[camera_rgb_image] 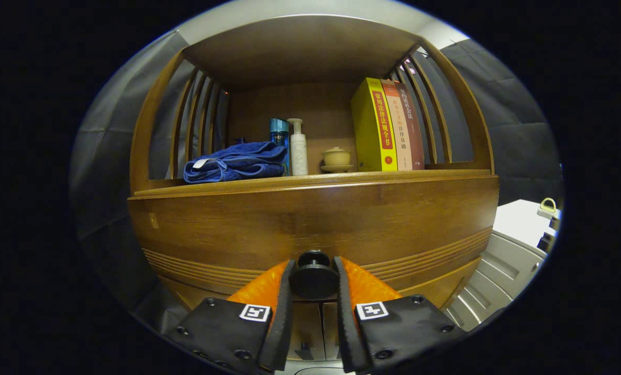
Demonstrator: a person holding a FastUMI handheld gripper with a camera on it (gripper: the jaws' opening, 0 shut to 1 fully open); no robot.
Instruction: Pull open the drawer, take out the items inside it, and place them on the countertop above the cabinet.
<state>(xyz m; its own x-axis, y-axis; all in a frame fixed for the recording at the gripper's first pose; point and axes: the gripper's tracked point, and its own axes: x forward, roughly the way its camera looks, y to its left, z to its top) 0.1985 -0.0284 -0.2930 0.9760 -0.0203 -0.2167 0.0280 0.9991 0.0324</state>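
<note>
Brown wooden drawer front (310, 229) of the cabinet sat closed beneath the countertop (315, 179). Its round black knob (313, 278) lay between the fingers of the gripper (313, 271), which pressed on it from both sides. Above lay a folded blue towel (235, 162).

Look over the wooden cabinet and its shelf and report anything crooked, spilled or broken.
Nothing stands out. The blue folded towel, white pump bottle, small lidded cup and upright books sit tidily on the countertop. The gripper is closed on the round black drawer knob.
</note>
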